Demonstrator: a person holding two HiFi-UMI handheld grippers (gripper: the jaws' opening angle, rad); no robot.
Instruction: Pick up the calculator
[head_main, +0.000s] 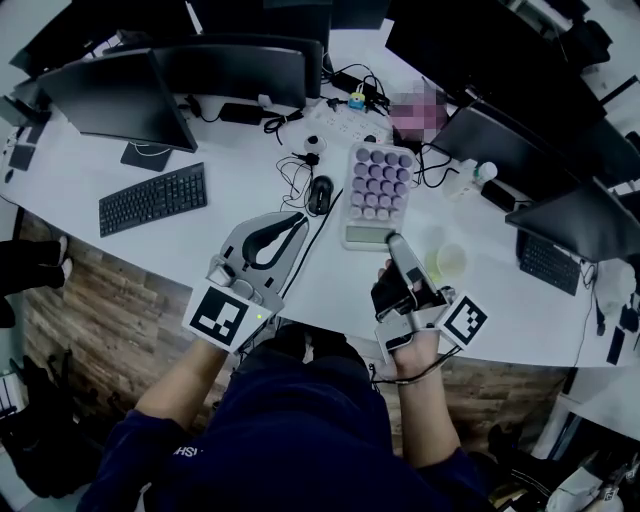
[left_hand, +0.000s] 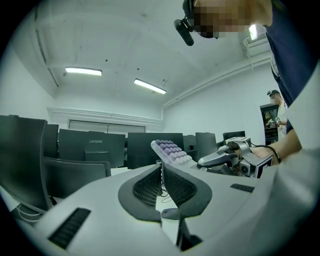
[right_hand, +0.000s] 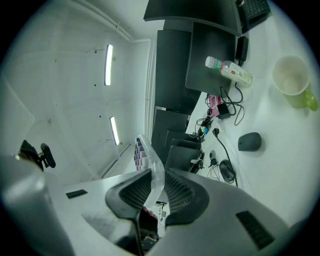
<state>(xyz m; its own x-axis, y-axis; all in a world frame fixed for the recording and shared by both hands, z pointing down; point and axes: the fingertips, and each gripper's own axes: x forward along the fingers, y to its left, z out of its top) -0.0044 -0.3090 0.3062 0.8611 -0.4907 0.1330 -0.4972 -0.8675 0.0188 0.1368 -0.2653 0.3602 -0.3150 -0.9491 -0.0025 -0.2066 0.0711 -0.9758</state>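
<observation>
calculator (head_main: 378, 193): clamped by its near edge in right gripper (head_main: 397, 243) fingers, tilted up, apparently clear of the surface (head_main: 250, 200) at centre; left gripper (head_main: 297, 222) fingers together, empty; pick-up all but done.

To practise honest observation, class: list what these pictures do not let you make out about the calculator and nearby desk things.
Calculator key labels: too small in the head view, edge-on in the right gripper view.
Its display reading: too small and pale in the head view.
Bottle label print: too small in the right gripper view.
</observation>
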